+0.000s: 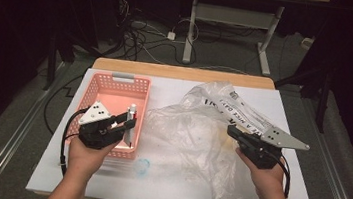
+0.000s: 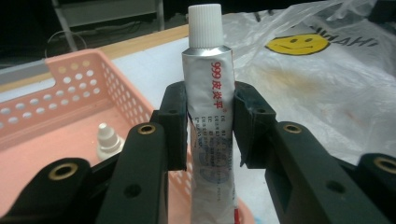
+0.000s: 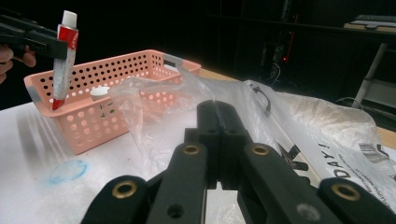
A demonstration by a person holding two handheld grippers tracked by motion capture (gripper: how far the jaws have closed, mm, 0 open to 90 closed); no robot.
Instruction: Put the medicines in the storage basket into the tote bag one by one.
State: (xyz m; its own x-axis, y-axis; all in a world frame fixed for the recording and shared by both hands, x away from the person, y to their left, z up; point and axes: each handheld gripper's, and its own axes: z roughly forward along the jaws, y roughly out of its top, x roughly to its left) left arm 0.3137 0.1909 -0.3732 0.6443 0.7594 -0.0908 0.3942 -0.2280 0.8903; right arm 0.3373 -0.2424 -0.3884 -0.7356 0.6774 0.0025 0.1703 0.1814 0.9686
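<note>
My left gripper (image 1: pixel 128 120) (image 2: pixel 208 123) is shut on a silver ointment tube (image 1: pixel 131 124) (image 2: pixel 208 93) with a white cap and red print. It holds the tube upright over the near right wall of the pink perforated basket (image 1: pixel 121 79) (image 2: pixel 70 79). The right gripper view has the same tube (image 3: pixel 63 70) hanging with its lower end just inside the basket (image 3: pixel 93 126). My right gripper (image 1: pixel 232 132) (image 3: pixel 217 135) has its jaws pressed together on a fold of the clear plastic bag (image 1: pixel 195 137) (image 3: pixel 303 121) at the bag's right side.
A small white bottle (image 2: pixel 108 140) (image 3: pixel 99 92) stands inside the basket. The crumpled bag (image 2: pixel 327 93) spreads over the white table (image 1: pixel 164 188) from the middle to the right. A blue smear (image 1: pixel 142 166) (image 3: pixel 67 170) marks the table near the basket's front corner.
</note>
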